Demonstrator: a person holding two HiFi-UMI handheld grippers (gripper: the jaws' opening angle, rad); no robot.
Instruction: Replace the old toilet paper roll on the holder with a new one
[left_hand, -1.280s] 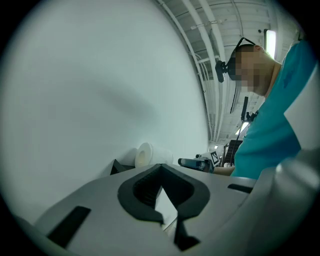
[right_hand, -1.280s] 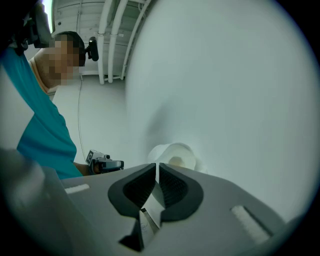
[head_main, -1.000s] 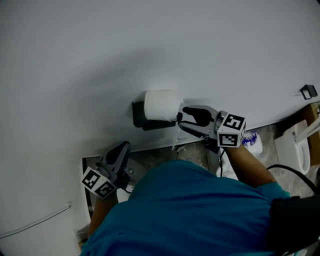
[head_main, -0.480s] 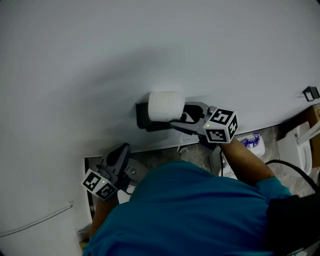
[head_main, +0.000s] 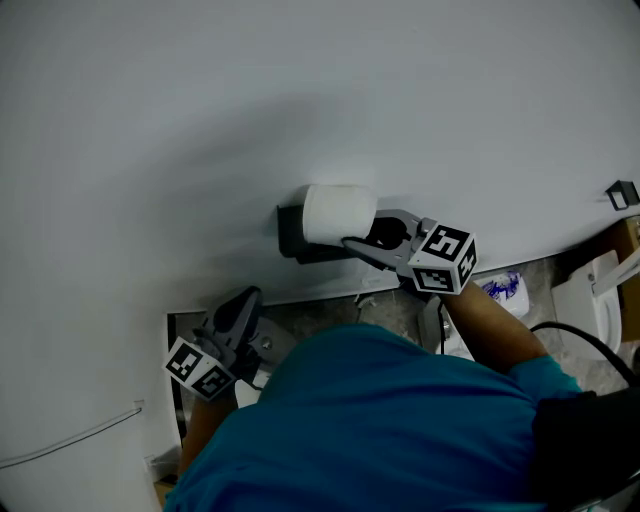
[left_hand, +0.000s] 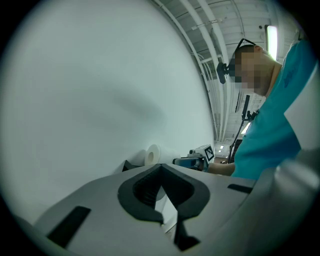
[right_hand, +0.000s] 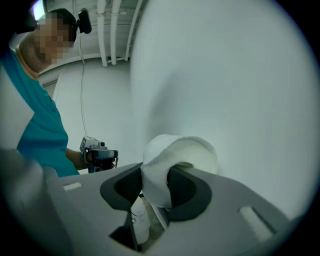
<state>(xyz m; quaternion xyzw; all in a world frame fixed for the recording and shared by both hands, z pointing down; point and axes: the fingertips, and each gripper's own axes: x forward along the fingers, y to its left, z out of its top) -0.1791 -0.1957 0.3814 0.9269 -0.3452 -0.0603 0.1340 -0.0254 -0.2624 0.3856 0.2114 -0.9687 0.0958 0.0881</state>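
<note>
My right tool (head_main: 352, 236) is in the middle of the frame, up by the white wall (head_main: 200, 120). Its jaws are closing on the toilet paper roll (head_main: 338, 212). The soft side of the roll is pinched between them. The roll sits on the black holder (head_main: 290, 238) on the wall. My left tool (head_main: 245, 298) is low at the left of the frame, well apart from the roll. Its jaws are closed tight, with nothing in them.
</note>
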